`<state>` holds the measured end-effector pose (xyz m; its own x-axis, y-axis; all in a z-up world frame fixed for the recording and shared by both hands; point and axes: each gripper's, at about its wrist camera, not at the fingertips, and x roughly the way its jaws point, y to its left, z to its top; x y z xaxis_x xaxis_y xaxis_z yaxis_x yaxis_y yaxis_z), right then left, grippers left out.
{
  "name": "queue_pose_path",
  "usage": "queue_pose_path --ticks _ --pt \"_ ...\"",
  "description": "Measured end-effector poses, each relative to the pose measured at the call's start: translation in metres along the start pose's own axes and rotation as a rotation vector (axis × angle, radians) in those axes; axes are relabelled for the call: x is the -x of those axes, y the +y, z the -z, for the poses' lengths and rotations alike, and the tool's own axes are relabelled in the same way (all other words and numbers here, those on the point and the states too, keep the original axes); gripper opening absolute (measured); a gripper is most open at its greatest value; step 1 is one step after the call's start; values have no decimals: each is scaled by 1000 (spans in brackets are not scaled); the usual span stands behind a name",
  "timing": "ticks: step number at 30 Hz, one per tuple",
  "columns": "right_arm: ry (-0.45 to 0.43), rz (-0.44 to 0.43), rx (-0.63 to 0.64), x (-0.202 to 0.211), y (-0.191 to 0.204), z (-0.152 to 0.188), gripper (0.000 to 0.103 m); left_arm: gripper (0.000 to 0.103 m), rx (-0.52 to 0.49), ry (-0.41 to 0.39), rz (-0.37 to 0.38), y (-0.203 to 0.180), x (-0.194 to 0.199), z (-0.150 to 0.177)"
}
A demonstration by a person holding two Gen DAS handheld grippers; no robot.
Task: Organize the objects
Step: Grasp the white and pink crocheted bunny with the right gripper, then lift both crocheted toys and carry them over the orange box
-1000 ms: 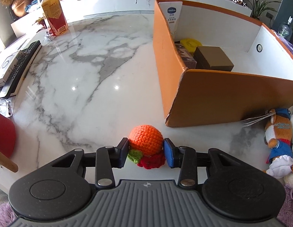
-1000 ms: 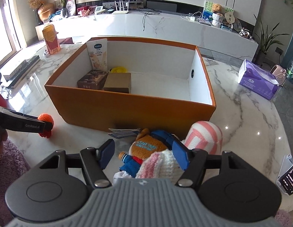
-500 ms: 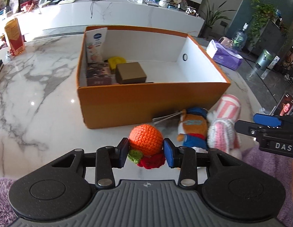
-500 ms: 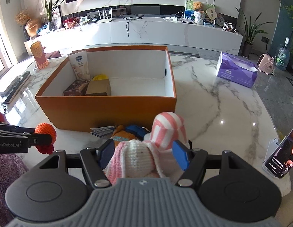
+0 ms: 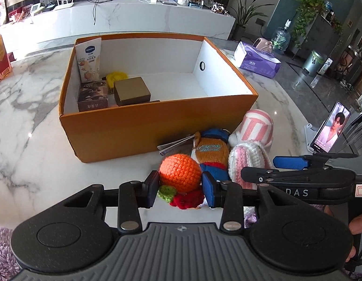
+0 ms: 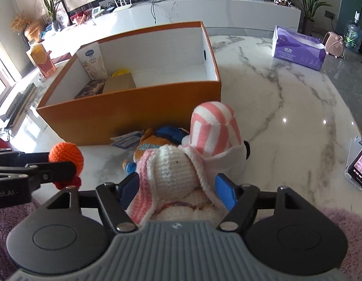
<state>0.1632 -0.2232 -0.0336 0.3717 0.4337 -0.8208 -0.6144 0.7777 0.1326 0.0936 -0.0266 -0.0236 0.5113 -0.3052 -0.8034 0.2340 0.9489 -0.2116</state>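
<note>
My left gripper point(image 5: 179, 185) is shut on an orange crocheted ball point(image 5: 179, 172) with green and red bits under it, held above the marble table in front of the orange box point(image 5: 157, 107). In the right wrist view the ball point(image 6: 66, 155) sits at the left. My right gripper point(image 6: 177, 187) straddles a white and pink knitted bunny point(image 6: 174, 166). Its jaws are opening, and the pads stand beside the bunny's ears without squeezing them. A plush bear in an orange shirt point(image 5: 210, 149) and a pink-striped plush point(image 6: 213, 126) lie against the box front.
The box holds a lotion tube point(image 5: 89, 58), a dark packet point(image 5: 93, 96), a brown carton point(image 5: 132, 91) and a yellow item point(image 5: 115, 76) at its left end. A purple tissue pack point(image 5: 258, 61) and a phone on a stand point(image 5: 330, 128) are to the right.
My left gripper swung right with the ball, from beside the box's left end to its front by the plush toys. The right gripper shifted from the bear onto the bunny.
</note>
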Motion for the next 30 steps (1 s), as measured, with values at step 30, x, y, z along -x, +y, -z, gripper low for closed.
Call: queue_pose_path --ticks 30 --pt "60 -115 87 -1 -2 23 60 46 -27 58 36 -12 -8 10"
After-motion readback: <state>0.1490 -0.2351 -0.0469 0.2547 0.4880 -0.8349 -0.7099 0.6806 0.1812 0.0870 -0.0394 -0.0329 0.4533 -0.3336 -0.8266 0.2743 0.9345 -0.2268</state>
